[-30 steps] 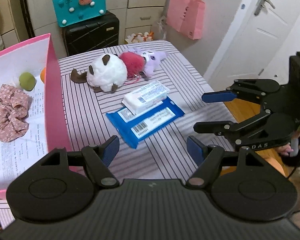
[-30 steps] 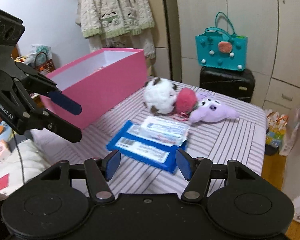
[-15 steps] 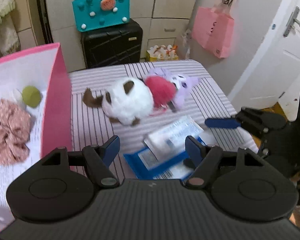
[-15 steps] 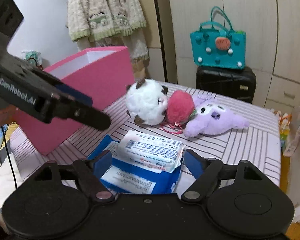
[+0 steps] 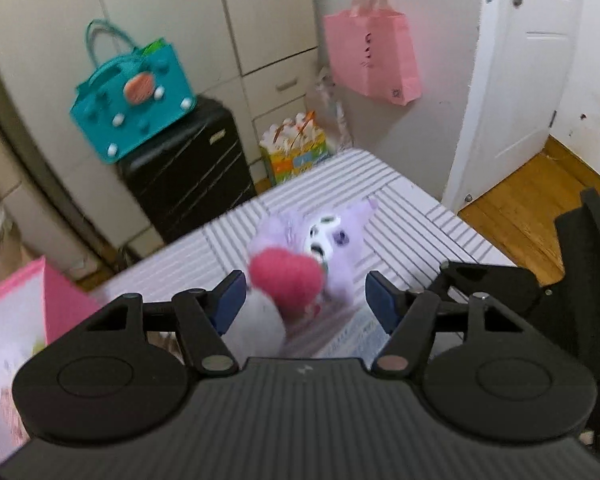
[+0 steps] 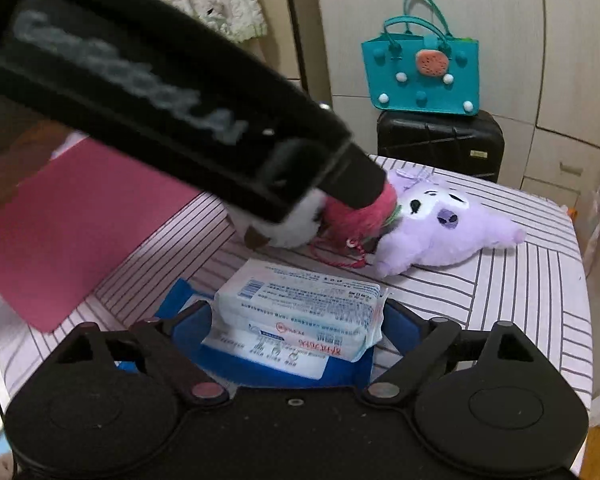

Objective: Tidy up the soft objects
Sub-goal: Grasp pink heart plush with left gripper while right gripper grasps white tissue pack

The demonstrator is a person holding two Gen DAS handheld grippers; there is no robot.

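Observation:
A pink pompom lies between a white plush and a purple plush on the striped table. My left gripper is open, its jaws standing either side of the pompom and the white plush. In the right wrist view the left gripper's finger rests over the pompom beside the purple plush. My right gripper is open around a white tissue pack lying on a blue pack.
A pink box stands on the table's left side. A teal bag sits on a black suitcase behind the table. A pink bag hangs on the wall near a white door.
My left gripper has moved forward over the packs to the plush toys. My right gripper has moved forward until its open jaws flank the tissue packs.

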